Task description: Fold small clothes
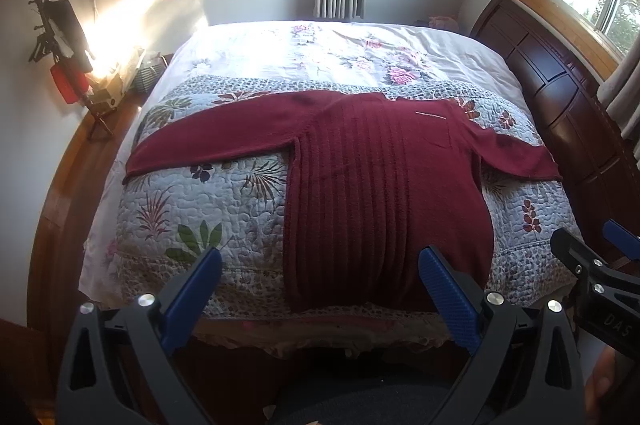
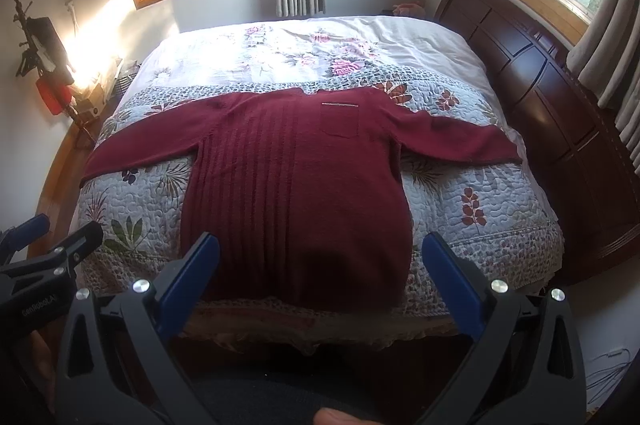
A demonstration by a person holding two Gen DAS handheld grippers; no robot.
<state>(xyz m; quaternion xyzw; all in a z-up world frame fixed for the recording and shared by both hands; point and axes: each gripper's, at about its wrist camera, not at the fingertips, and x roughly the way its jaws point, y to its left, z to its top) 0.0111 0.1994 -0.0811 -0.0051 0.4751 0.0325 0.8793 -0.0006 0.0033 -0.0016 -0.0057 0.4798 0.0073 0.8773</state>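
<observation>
Both of my claws are spread wide and holding nothing: the left gripper (image 1: 320, 265) and the right gripper (image 2: 320, 251) hang short of the bed's near edge, side by side, each just catching the other at the edge of its own view. Straight ahead of and below both sets of fingertips lies the maroon sweater (image 2: 296, 185), flat and face up on the quilt (image 2: 480, 185), its hem nearest the claws and hanging a little over the edge of the bed. The body runs away from me, the collar at the far end, and a sleeve stretches out to each side, well beyond either claw's reach from here. My worry is the knit: it looks thick and soft, so a shallow pinch at the hem could take only the top layer and drag the front off the back when I lift. I could also snag the quilt underneath if I press too deep, and pull the bedding up with the garment. With the sleeves spread so wide, folding unevenly from one side would likely skew the whole thing.
</observation>
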